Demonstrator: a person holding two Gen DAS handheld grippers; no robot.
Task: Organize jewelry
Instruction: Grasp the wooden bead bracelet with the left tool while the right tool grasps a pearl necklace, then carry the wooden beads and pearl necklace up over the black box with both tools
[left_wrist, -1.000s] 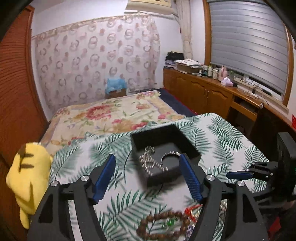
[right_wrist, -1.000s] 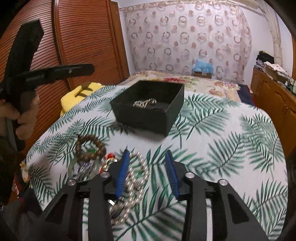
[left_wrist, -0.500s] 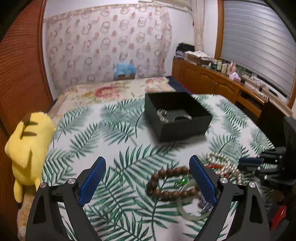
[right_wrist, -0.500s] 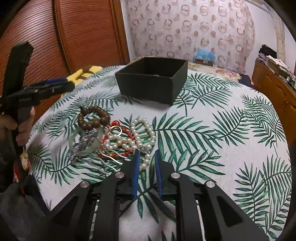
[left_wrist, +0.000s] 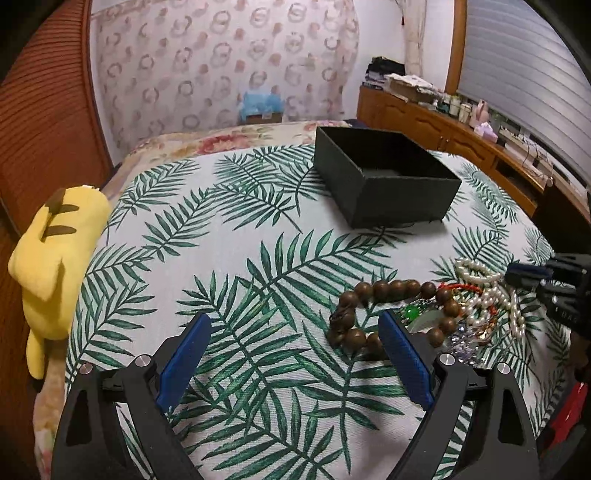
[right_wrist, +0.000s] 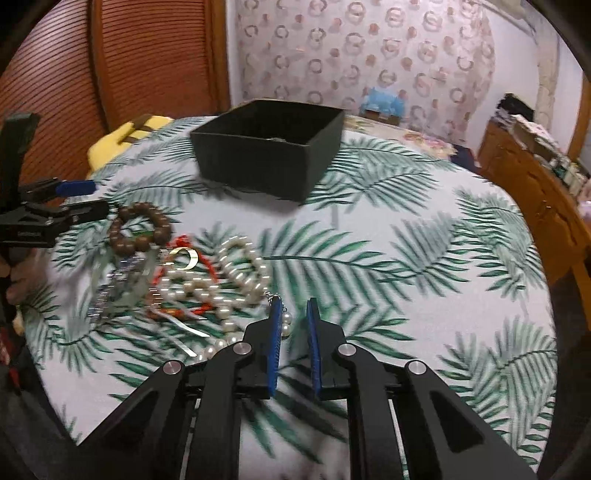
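Note:
A heap of jewelry lies on the palm-leaf tablecloth (left_wrist: 258, 258): a brown bead bracelet (left_wrist: 391, 291) (right_wrist: 138, 229), a pearl necklace (left_wrist: 487, 291) (right_wrist: 240, 266), a red cord (right_wrist: 184, 243) and a pale bangle (left_wrist: 428, 319). The black box (left_wrist: 384, 184) (right_wrist: 266, 155) stands behind the heap. My left gripper (left_wrist: 293, 321) is open wide just above the cloth, and its right finger overlaps the brown bracelet's near edge. My right gripper (right_wrist: 293, 310) has its jaws drawn narrow with a small gap. The necklace's clasp end (right_wrist: 285, 319) lies in that gap against the left pad.
A yellow plush toy (left_wrist: 55, 258) hangs at the table's left edge. A flowered bed (left_wrist: 221, 140) lies beyond the table, with wooden cabinets (left_wrist: 443, 129) along the right wall. A person's hand (right_wrist: 14, 266) holds the left gripper at the left of the right wrist view.
My left gripper came down from above the box to the cloth beside the brown bracelet, and its jaws widened. My right gripper's jaws narrowed around the end of the pearl necklace.

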